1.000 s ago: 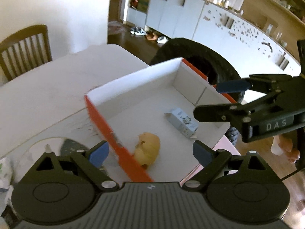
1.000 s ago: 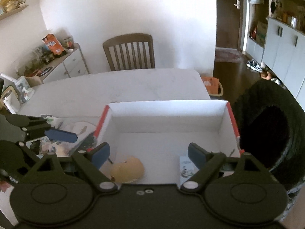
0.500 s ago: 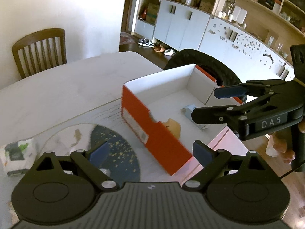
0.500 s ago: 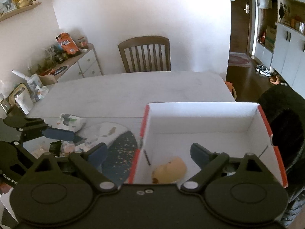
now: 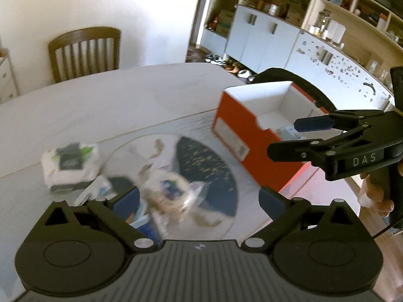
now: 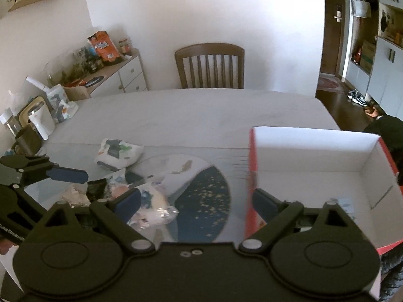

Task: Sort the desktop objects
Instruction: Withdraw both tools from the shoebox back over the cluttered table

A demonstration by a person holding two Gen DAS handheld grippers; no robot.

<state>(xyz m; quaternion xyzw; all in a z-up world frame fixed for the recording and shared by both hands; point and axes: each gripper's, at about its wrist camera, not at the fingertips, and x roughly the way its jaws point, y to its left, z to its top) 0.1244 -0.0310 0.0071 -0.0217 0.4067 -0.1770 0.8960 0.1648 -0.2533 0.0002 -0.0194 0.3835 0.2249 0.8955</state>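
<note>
Right wrist: orange, white-lined box (image 6: 312,151)

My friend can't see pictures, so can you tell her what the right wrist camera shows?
The right gripper, jaws wide open and empty, hangs over a white table above a round mat and a heap of small packets. An open orange shoebox sits to the right, the left gripper to the left.

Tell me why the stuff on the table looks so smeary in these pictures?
Left wrist view: the tissue pack and the wrapped snack are streaked with motion blur, while the left gripper looks sharp. Right wrist view: less blur, the orange box edge smears, and the fisheye lens bends walls.
</note>
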